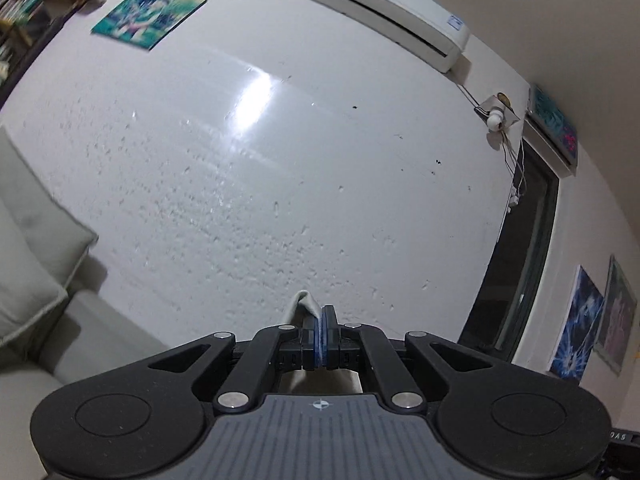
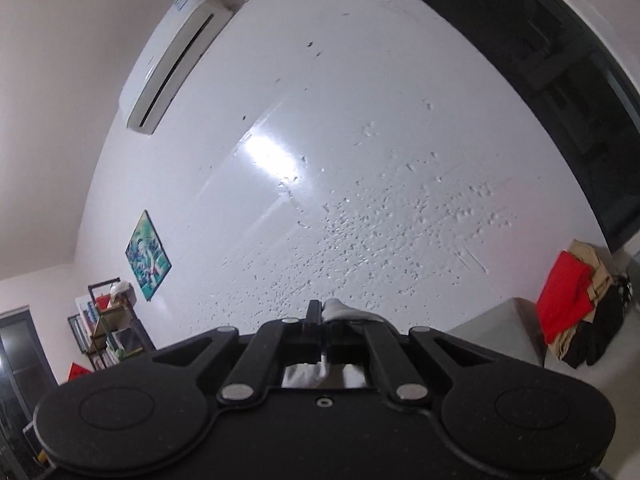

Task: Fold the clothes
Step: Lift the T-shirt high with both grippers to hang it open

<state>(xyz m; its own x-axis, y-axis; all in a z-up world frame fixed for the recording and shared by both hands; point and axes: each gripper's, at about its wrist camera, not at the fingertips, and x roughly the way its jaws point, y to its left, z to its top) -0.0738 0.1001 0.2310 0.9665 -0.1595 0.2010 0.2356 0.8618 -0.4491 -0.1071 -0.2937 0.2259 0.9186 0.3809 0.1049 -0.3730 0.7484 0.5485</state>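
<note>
Cloth (image 1: 305, 303), pale and off-white, is pinched at two points as a person holds a pair of tongs out toward a blistered white wall (image 1: 280, 160). The left gripper (image 1: 320, 320) has its blue-padded jaws pressed fully together, a fold of the fabric poking up just left of the tips and more hanging beneath the linkage. The right gripper (image 2: 320, 316) is likewise clamped tight, a bunched bit of the same pale cloth (image 2: 340, 310) sitting at the right of its tips and showing again below.

Both tools point roughly level at the wall, so the garment most likely hangs slung between and below them, out of sight; its long axis cannot be told. Neither hand looks nearer to it than the other, each already gripping an edge.

A sofa (image 1: 36, 280) fills the lower left corner of the left view. Folded red, tan and black clothes (image 2: 576, 300) lie stacked on a grey surface at the right edge of the right view. An air conditioner (image 1: 384, 12) carries a small blue label, too blurred to read.
</note>
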